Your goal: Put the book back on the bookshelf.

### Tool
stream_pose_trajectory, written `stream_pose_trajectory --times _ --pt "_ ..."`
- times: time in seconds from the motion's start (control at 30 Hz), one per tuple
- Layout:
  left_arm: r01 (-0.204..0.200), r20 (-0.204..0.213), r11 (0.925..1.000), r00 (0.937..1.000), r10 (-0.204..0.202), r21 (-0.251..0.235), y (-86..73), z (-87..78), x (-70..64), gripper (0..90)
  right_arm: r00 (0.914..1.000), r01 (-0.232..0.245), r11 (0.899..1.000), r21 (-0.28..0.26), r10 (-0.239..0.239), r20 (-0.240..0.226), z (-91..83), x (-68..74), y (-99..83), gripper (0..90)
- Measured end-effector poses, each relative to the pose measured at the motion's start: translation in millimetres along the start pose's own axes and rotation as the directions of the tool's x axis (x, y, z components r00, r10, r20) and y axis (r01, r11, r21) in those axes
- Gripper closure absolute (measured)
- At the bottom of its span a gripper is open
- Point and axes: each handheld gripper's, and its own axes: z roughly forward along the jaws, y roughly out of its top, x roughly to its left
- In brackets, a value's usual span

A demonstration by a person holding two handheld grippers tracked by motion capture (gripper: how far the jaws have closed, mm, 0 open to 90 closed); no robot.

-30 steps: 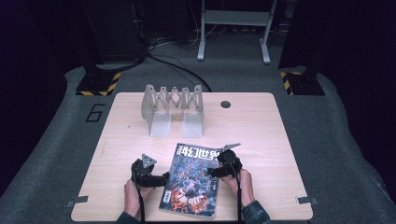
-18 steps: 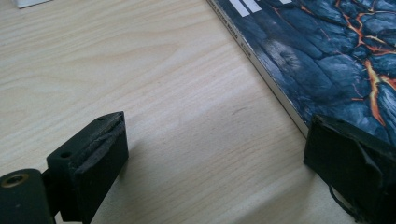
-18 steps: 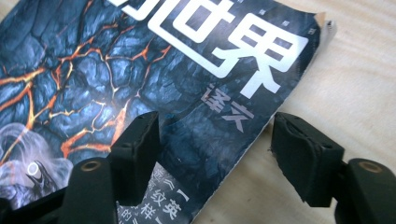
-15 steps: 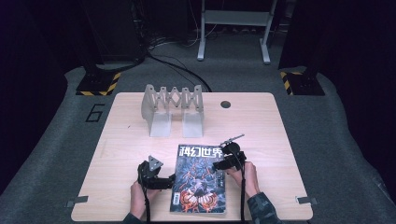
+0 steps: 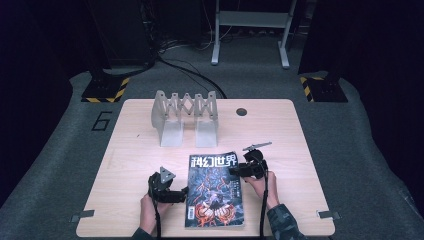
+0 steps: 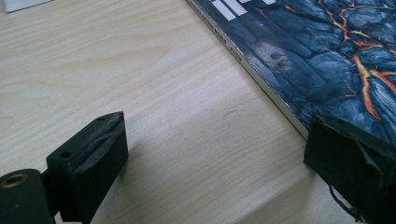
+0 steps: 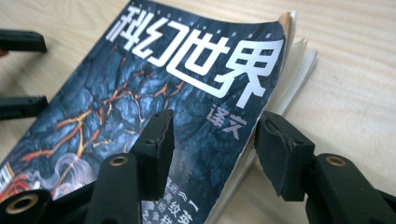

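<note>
A magazine [image 5: 216, 189] w/ a dark blue, lava-cracked cover and white title characters lies flat on the near centre of a light wood table [image 5: 130, 145], spine to the left. Its front cover is curled up at the far right corner, pages fanned beneath, per the right gripper view [image 7: 187, 102].

Right gripper [image 5: 248, 169] sits at the magazine's right edge, near the top; jaws apart, one over the cover, the other just outside the lifted edge [image 7: 212, 140]. Left gripper [image 5: 175, 192] rests on the table at the spine side, jaws wide apart, one on bare wood, the other at the magazine's spine edge [image 6: 215, 163].

A hand [image 5: 148, 212] holds the left gripper, another hand [image 5: 261, 186] the right one.

Farther back, left of centre, stands a grey accordion-style rack [image 5: 185, 117]. A small dark hole [image 5: 242, 111] marks the tabletop to its right.
</note>
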Motion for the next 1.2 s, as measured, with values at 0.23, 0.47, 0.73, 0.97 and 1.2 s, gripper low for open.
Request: stream_pose_trajectory --times 0.23,0.47,0.73,0.97,1.2 --pt "0.000 0.001 1.0000 1.0000 0.000 0.000 0.0 0.0 -0.2 6.1 0.9992 -0.005 0.999 -0.034 0.004 -0.039 2.3 0.1 3.0 47.0" --pt "0.000 0.002 1.0000 1.0000 0.000 0.000 0.0 0.0 -0.2 6.2 0.9962 -0.053 0.998 0.021 0.054 -0.069 3.0 -3.5 -5.7 47.4" --pt "0.000 0.004 1.0000 1.0000 0.000 -0.003 0.0 0.1 -0.2 6.5 0.9855 -0.065 0.995 -0.070 0.053 -0.161 6.0 -9.0 -5.1 46.6" --pt "-0.028 0.014 0.9996 0.9995 0.028 -0.001 0.5 -0.3 1.1 7.3 0.9920 0.013 0.999 -0.050 -0.019 -0.125 13.7 0.0 9.9 50.7" --pt "-0.040 0.021 0.9992 0.9990 0.040 -0.003 0.4 -0.8 1.4 9.3 0.9934 0.030 0.999 -0.027 -0.032 -0.110 23.8 2.5 19.6 54.7"
